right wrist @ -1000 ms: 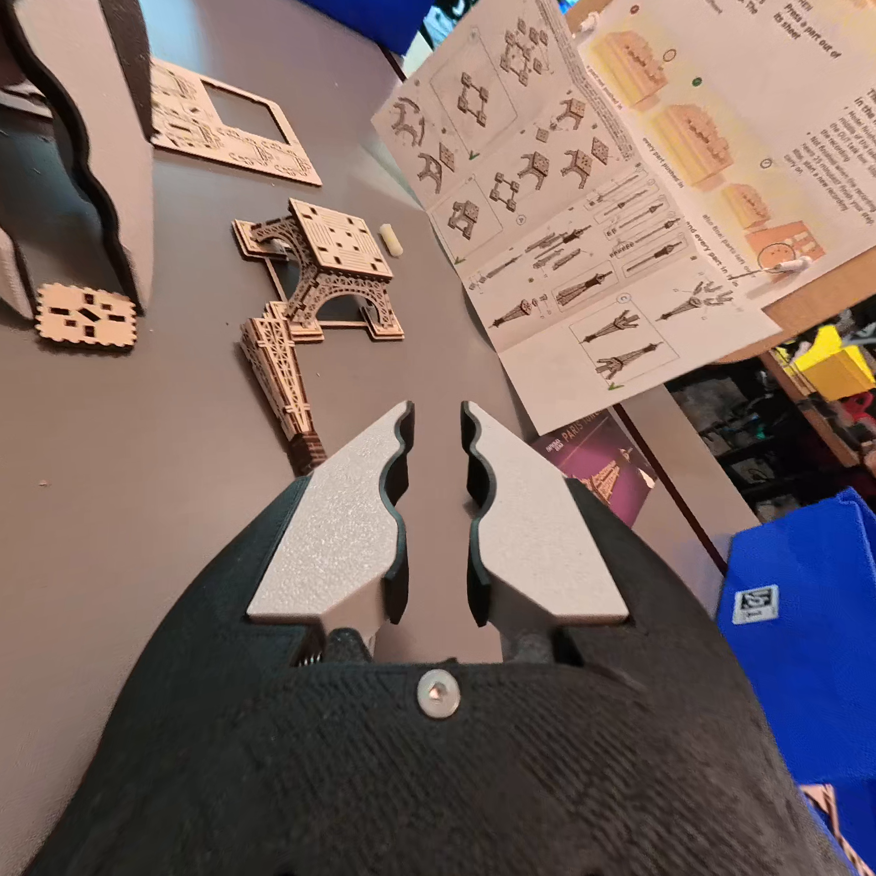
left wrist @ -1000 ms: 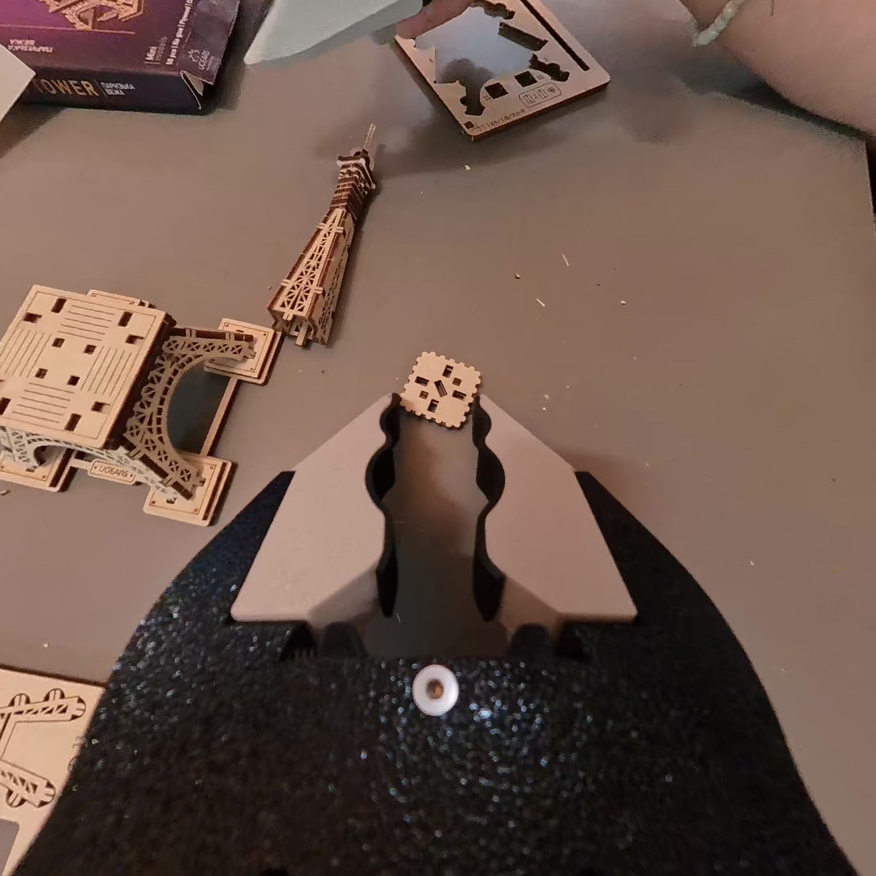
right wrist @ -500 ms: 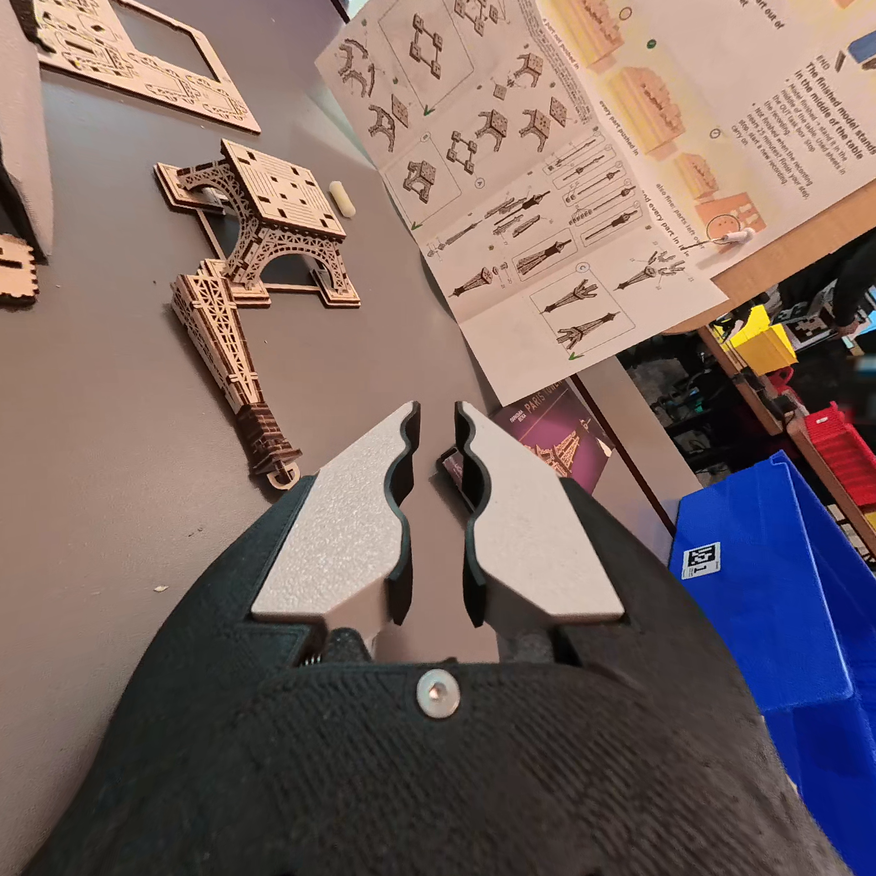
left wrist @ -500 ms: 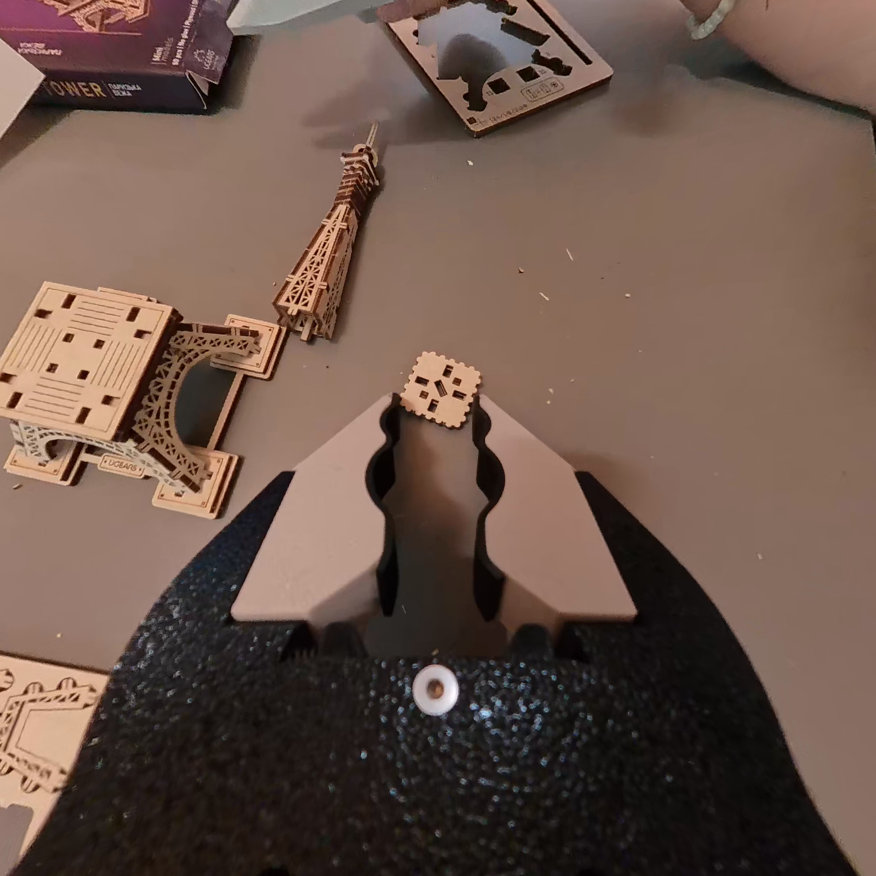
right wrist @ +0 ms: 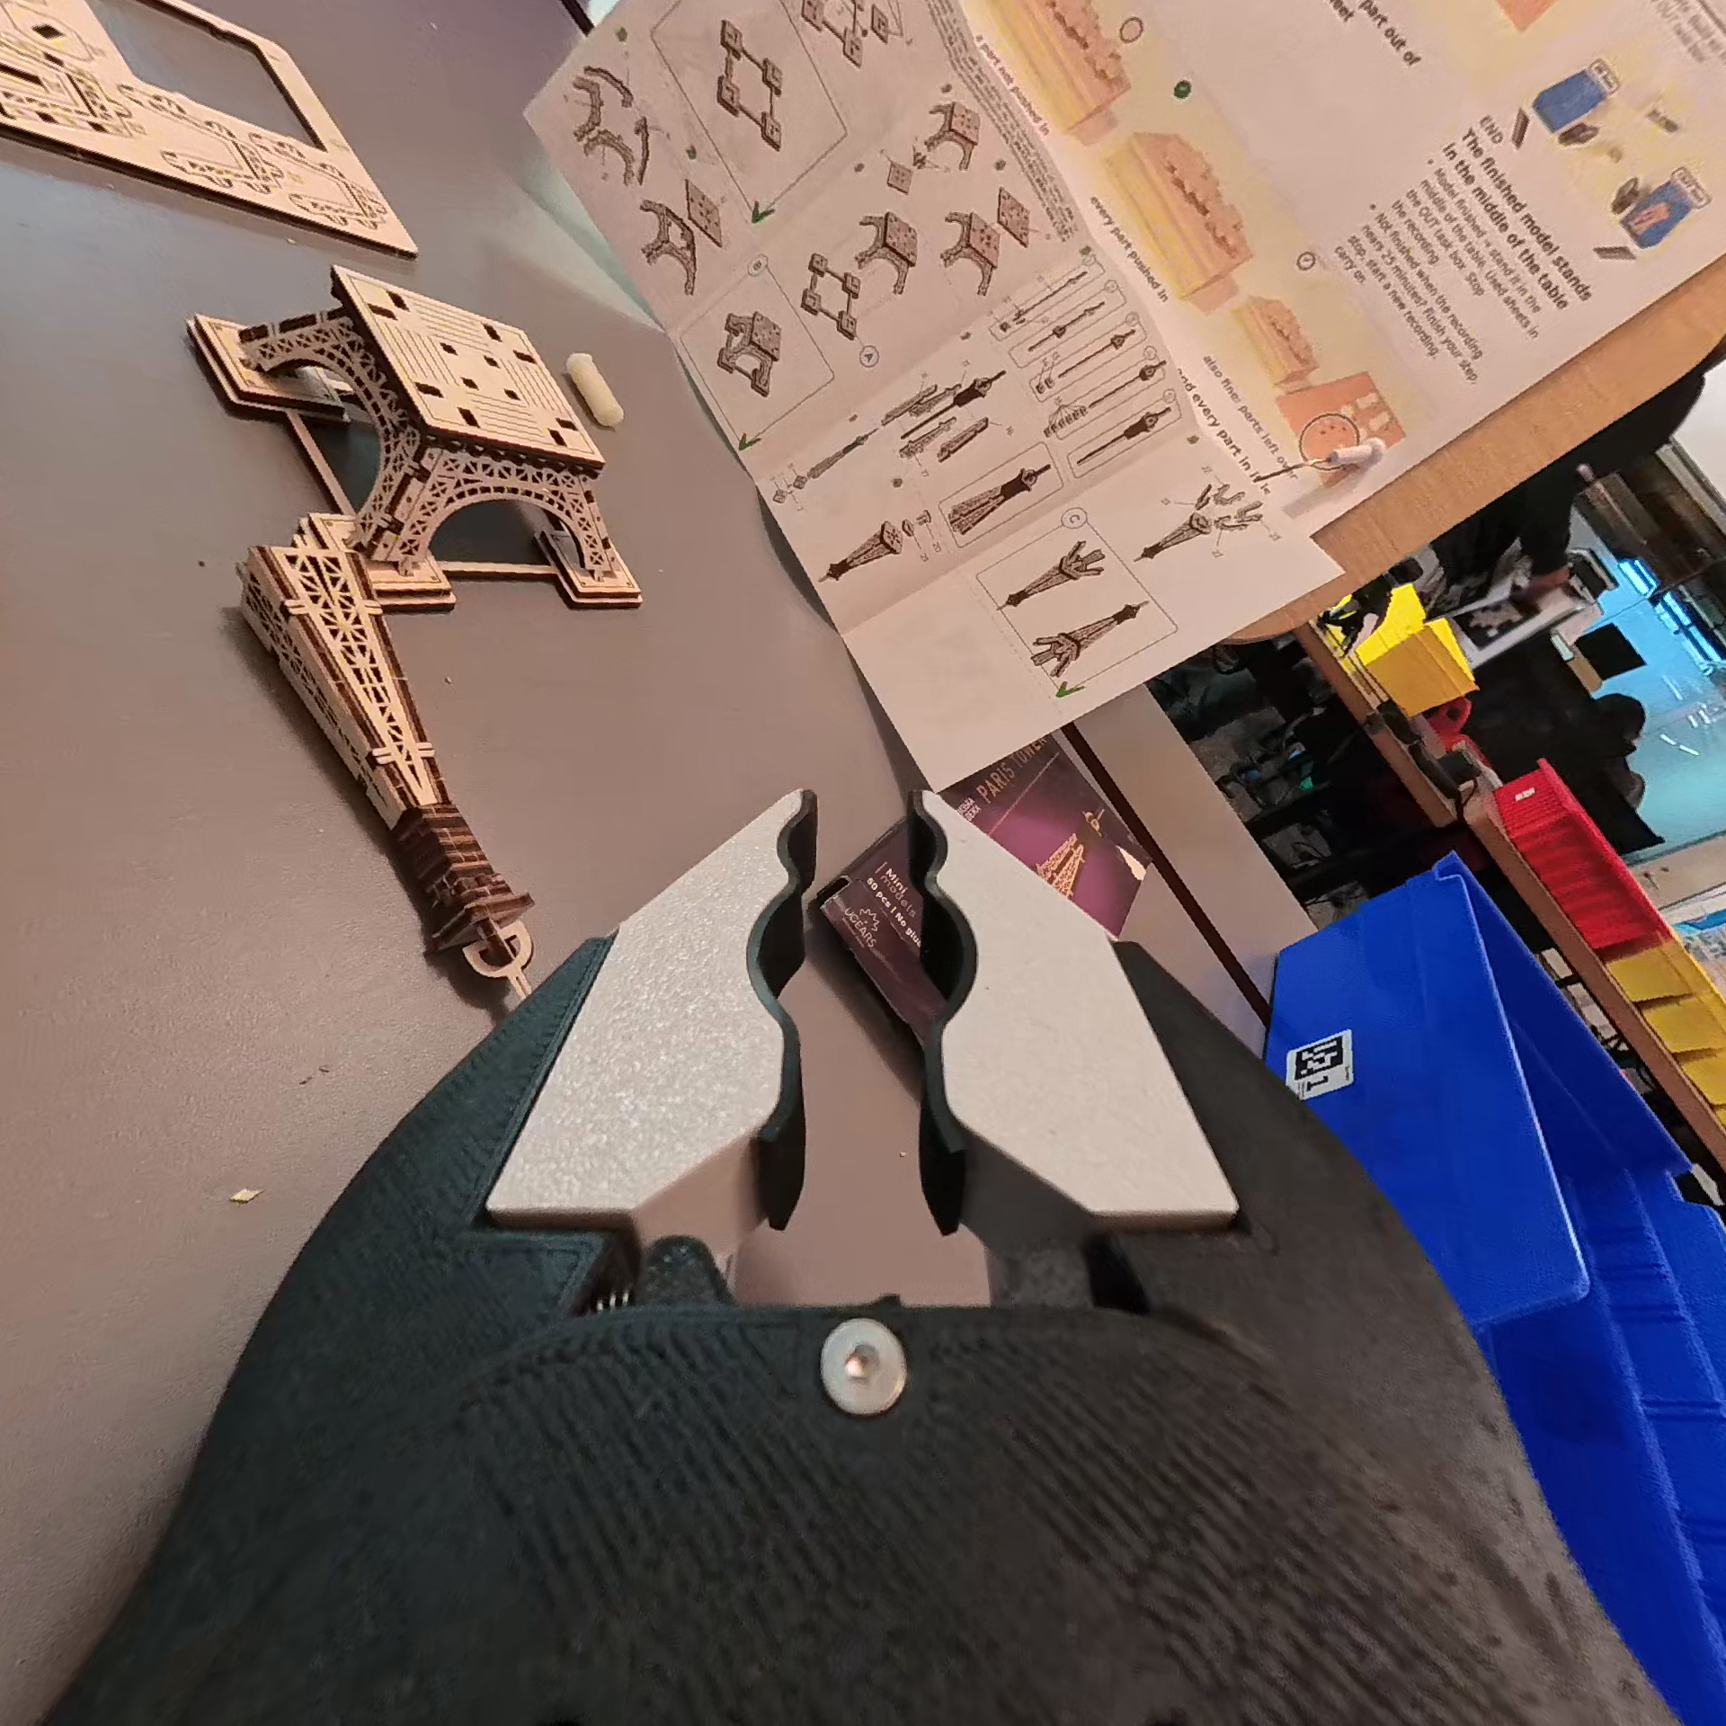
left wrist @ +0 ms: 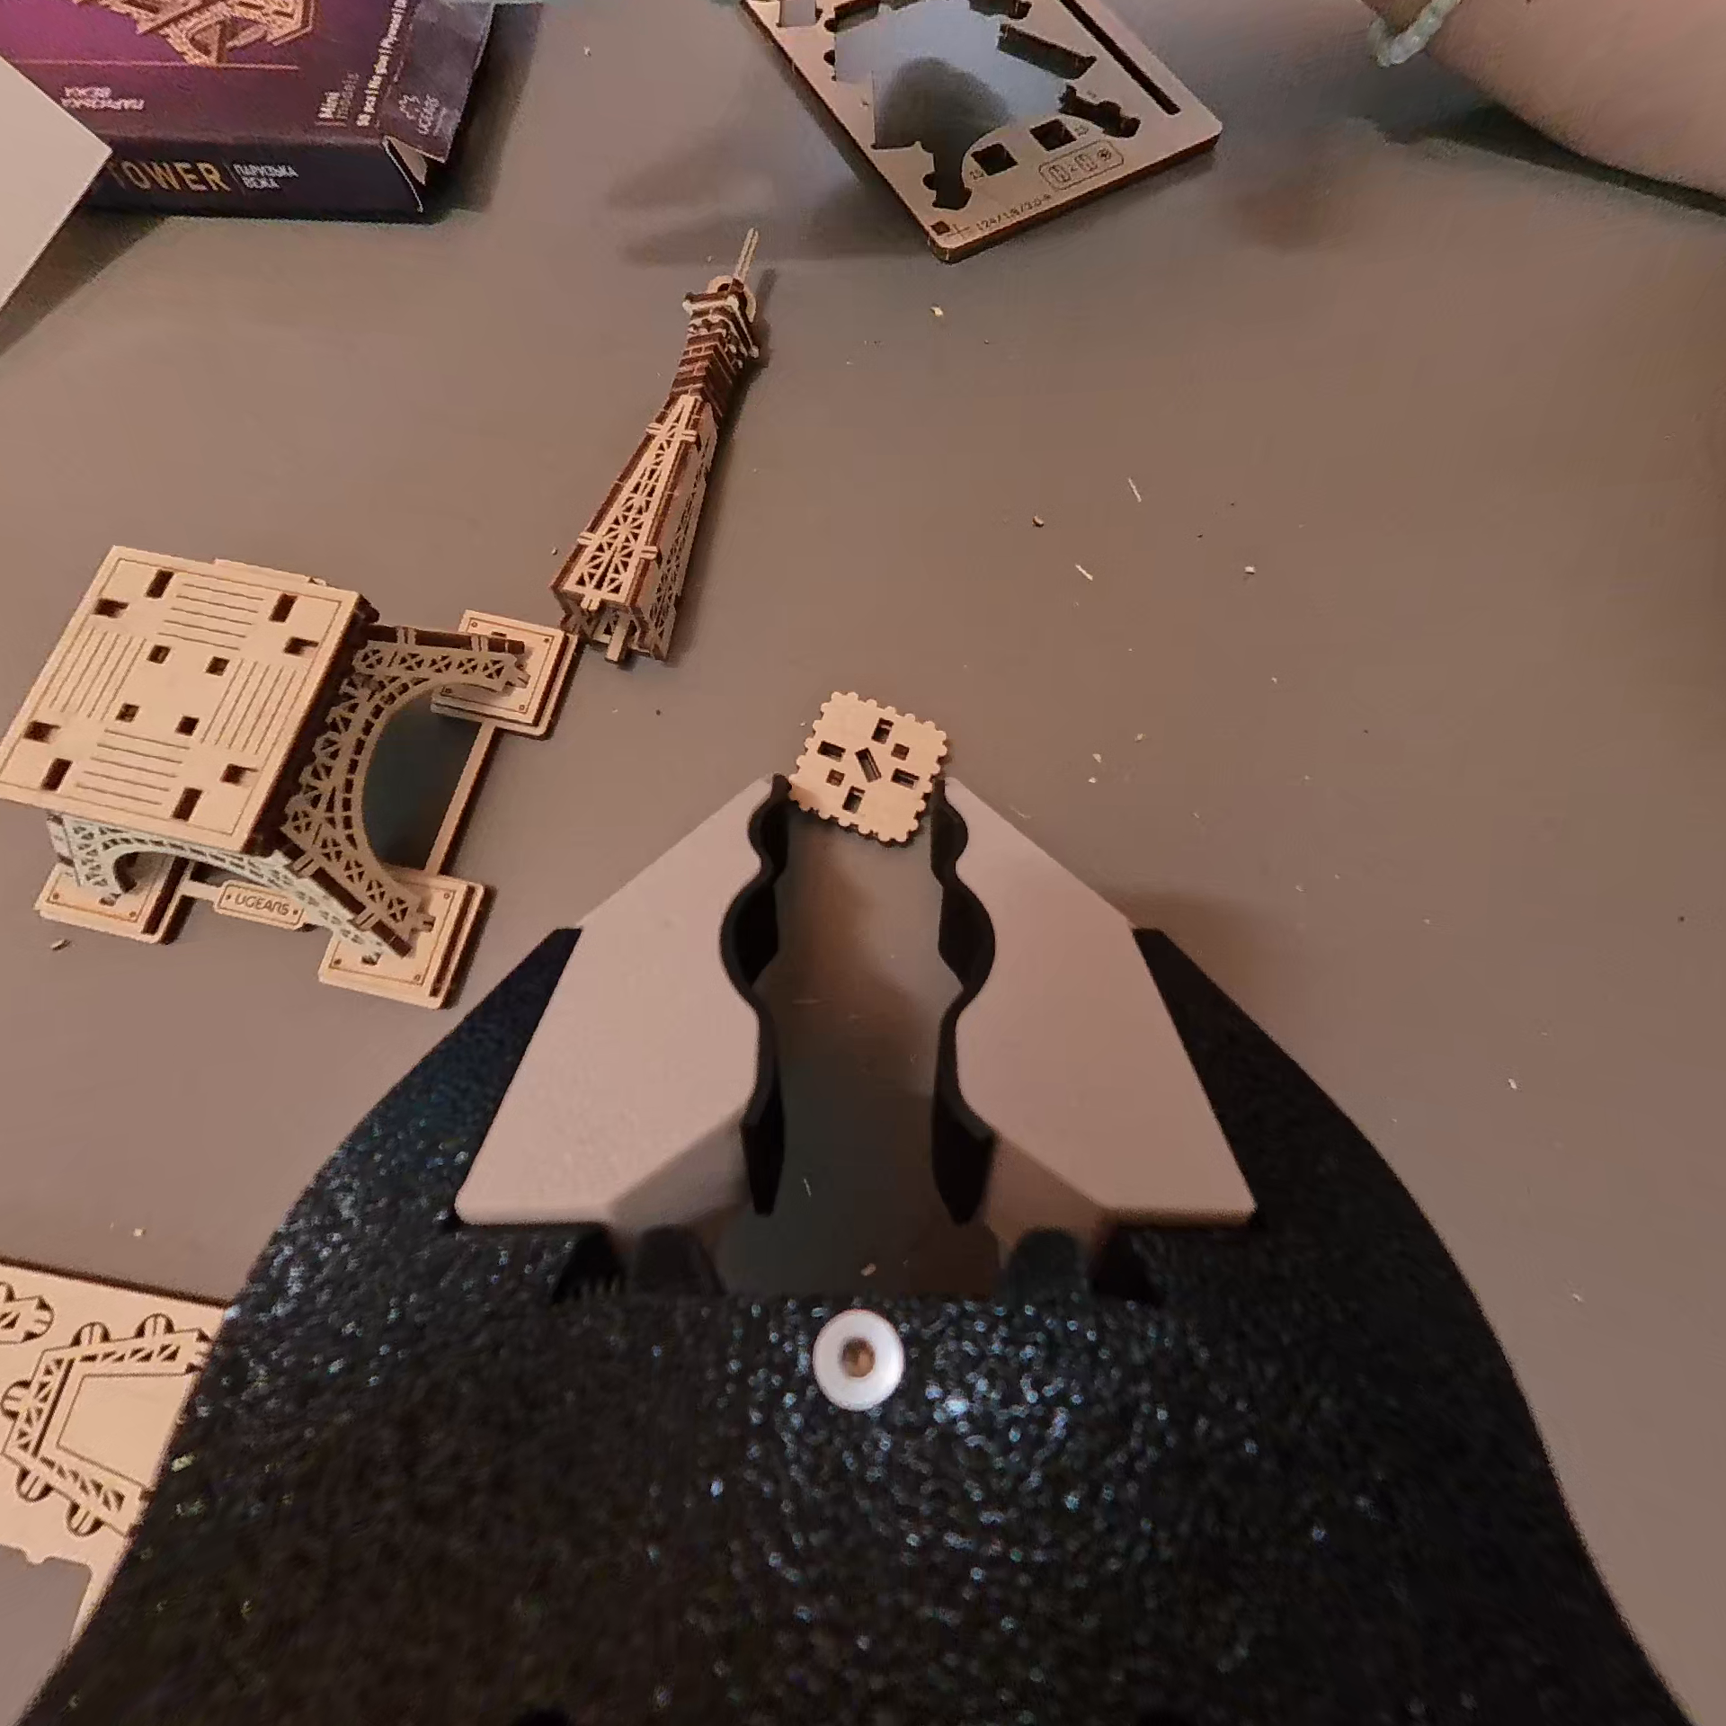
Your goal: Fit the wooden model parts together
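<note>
Square plate (left wrist: pixel 869 783): pinched by left gripper (left wrist: pixel 861 794) tips.
Right gripper (right wrist: pixel 861 822): jaws parted, empty.
Table (left wrist: pixel 1308 747): bare rightward of spire (left wrist: pixel 665 504).

We see a purple box (left wrist: pixel 252 103) lying at the far left of the grey surface (left wrist: pixel 1308 654). An unfolded instruction sheet (right wrist: pixel 981 308) leans beside it, a small white pellet (right wrist: pixel 594 388) near its foot. Beyond the surface's edge stand a blue bin (right wrist: pixel 1457 1121) and shelves with yellow and red bins (right wrist: pixel 1578 869).
</note>
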The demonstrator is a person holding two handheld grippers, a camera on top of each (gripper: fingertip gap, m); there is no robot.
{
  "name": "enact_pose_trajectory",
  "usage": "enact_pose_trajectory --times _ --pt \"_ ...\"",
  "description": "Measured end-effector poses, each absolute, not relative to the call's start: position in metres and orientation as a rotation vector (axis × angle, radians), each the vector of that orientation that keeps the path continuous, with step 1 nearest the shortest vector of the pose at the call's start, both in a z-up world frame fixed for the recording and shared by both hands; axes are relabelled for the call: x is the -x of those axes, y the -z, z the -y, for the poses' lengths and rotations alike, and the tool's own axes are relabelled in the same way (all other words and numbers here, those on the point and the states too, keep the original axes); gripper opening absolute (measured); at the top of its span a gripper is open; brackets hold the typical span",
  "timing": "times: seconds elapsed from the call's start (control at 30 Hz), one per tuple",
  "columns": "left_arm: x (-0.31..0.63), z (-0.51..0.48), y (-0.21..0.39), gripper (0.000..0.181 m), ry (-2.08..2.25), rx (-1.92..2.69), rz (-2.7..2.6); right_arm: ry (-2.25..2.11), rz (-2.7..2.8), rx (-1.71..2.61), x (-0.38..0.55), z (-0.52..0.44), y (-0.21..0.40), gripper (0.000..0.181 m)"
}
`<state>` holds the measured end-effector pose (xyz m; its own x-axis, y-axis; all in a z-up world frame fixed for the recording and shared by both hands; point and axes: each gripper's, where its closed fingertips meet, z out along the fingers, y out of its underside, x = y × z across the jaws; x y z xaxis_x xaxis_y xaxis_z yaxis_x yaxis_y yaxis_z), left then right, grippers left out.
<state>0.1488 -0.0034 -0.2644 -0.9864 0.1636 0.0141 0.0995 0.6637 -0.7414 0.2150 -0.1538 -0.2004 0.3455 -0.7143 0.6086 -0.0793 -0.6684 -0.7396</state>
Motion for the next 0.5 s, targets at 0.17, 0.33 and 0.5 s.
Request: enact_pose_trajectory --times 0.17,0.33,0.5 --pt "-0.1488 0.0034 0.2643 0.028 -1.237 0.220 2.791 1.344 -0.677 2.008 -0.2148 0.1530 0.2012 0.017" --pt "-0.1489 0.0033 0.2643 0.028 -1.237 0.220 2.791 1.346 -0.671 2.009 -0.2145 0.1523 0.2011 0.017" --pt "-0.1490 0.0033 0.2644 0.028 -1.236 0.219 2.790 1.355 -0.653 2.017 -0.2143 0.1507 0.2010 0.017"
